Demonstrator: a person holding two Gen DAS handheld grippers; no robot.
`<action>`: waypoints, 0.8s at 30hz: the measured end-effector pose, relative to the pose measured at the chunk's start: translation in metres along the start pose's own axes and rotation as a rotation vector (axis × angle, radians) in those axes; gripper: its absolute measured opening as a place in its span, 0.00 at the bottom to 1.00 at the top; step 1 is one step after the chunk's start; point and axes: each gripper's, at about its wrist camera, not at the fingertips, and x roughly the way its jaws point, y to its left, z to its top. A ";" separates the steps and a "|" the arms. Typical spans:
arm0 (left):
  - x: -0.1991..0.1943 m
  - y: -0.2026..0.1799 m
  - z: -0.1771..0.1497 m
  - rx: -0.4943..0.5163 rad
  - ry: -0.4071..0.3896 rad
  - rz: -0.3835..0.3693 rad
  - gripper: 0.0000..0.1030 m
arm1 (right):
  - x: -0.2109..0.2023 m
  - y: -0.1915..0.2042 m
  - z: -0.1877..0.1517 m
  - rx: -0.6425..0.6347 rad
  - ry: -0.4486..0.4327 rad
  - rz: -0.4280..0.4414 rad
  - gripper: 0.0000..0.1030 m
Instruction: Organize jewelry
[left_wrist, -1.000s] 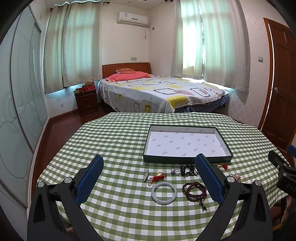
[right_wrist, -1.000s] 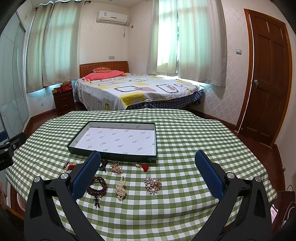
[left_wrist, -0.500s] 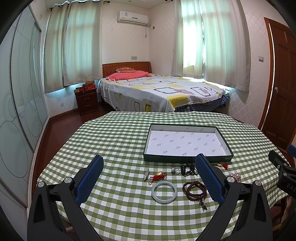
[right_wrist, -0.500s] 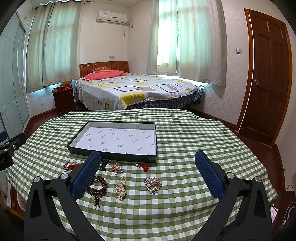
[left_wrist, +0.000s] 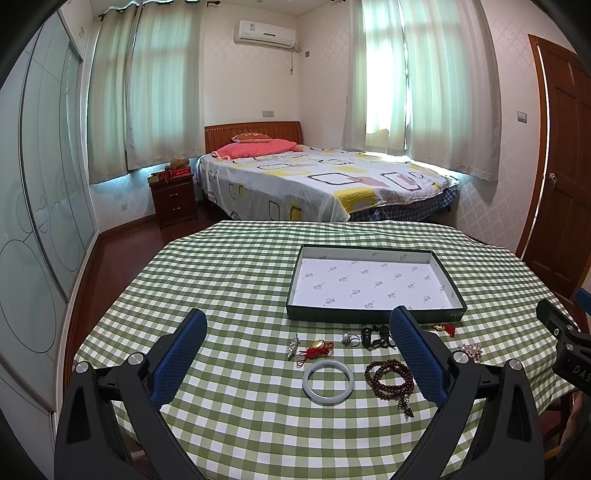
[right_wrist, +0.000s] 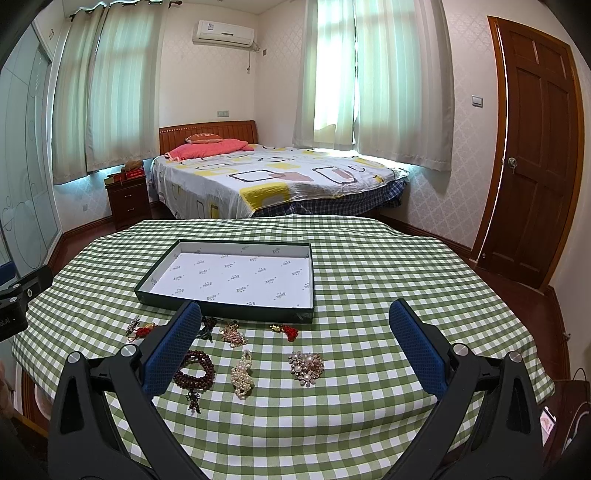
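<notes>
The counter (left_wrist: 229, 280), covered in a green-and-white checked cloth, fills the lower half of both wrist views, with a bed (left_wrist: 317, 184) behind it at 12 o'clock. On the cloth sits a shallow dark-walled box (left_wrist: 373, 317) with a white printed lining and nothing in it; in the left view it lies toward 1 o'clock, in the right view (right_wrist: 229, 299) toward 11 o'clock.

The left claw (left_wrist: 295, 350) is spread wide, its blue pads well apart, gripping nothing and touching nothing. The right claw (right_wrist: 295, 347) is equally wide and equally unloaded.

The jewelry lies loose on the cloth just in front of the box's near wall. Between the left claw's pads lie a pale bangle (left_wrist: 328, 377) and, at its 3 o'clock, a coil of dark wooden beads (left_wrist: 388, 376). At the bangle's 12 o'clock sits a red knotted charm (left_wrist: 317, 349), with a small silver pendant (left_wrist: 293, 346) beside it and a ring (left_wrist: 351, 339) farther right. In the right view, a pearl piece (right_wrist: 243, 373) and a round pearl brooch (right_wrist: 306, 365) lie between the pads, apart from each other, with a red tassel charm (right_wrist: 286, 330) at their 12 o'clock.
</notes>
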 end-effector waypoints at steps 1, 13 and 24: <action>0.000 0.000 0.000 0.000 0.002 0.000 0.93 | 0.000 0.000 0.000 0.000 0.000 0.000 0.96; 0.002 0.000 0.000 0.002 0.017 0.002 0.93 | 0.000 0.000 0.000 0.001 0.001 0.002 0.96; 0.011 -0.001 -0.002 0.003 0.044 -0.004 0.93 | 0.007 0.002 -0.007 0.003 0.019 0.006 0.96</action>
